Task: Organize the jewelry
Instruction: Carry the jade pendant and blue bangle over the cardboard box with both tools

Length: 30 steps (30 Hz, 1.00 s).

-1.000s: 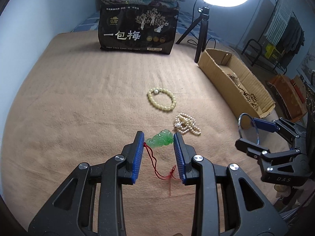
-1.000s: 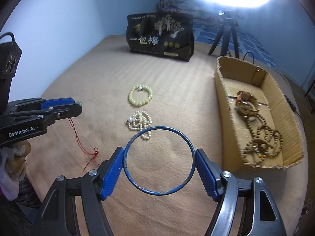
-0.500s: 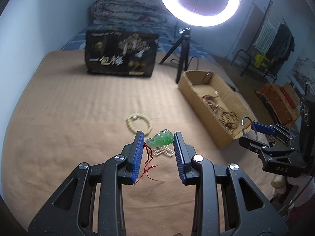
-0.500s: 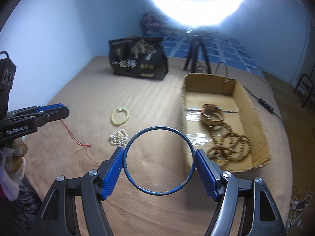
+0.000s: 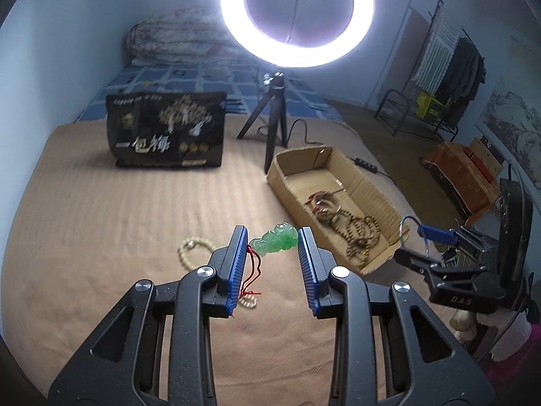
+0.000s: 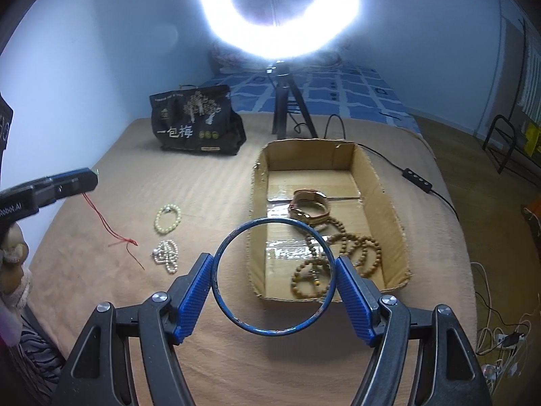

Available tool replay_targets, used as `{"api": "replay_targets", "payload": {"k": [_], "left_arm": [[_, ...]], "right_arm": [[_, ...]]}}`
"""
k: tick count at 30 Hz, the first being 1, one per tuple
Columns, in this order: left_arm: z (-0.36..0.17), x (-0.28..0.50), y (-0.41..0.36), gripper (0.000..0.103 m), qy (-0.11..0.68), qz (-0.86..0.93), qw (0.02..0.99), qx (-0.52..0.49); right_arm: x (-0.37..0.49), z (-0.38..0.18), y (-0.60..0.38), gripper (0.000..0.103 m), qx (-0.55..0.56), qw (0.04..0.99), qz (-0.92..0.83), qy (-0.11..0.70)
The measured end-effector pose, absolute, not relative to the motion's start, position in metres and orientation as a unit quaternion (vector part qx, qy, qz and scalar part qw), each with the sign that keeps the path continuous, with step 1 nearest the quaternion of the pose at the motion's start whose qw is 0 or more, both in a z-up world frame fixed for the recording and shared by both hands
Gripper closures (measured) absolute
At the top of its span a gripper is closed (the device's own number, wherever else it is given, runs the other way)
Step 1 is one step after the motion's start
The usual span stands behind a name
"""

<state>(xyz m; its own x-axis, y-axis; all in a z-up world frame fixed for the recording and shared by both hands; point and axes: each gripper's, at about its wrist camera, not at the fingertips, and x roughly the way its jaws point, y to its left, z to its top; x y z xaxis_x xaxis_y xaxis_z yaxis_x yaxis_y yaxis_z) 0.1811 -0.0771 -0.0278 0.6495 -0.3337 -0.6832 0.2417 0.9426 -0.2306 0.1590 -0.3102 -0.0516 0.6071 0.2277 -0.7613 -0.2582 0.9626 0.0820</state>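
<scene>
Jewelry rides aloft toward the cardboard box (image 6: 389, 203): the left gripper (image 5: 272, 247) pinches a green jade pendant (image 5: 275, 242), the right gripper (image 6: 274, 275) clamps a blue bangle (image 6: 219, 260), evidently for dropping in.

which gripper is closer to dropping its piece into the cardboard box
Right. The right gripper holds the blue bangle near the cardboard box; the left gripper, holding the green pendant, is further away.
</scene>
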Motion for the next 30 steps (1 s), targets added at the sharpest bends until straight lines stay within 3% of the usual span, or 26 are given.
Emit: {"api": "replay_targets", "payload": {"k": [17,30], "left_arm": [[0.013,0.250,-0.144,0.073,0.352,-0.209,0.911,-0.046],[0.013,0.305,-0.197,0.073,0.341,-0.233,0.911,-0.025]], "right_arm": [[0.189,-0.057,-0.344,0.029,0.006,0.896,0.098,0.432],[0.201,-0.074,-0.355,0.029,0.018,0.889,0.083,0.450]]}}
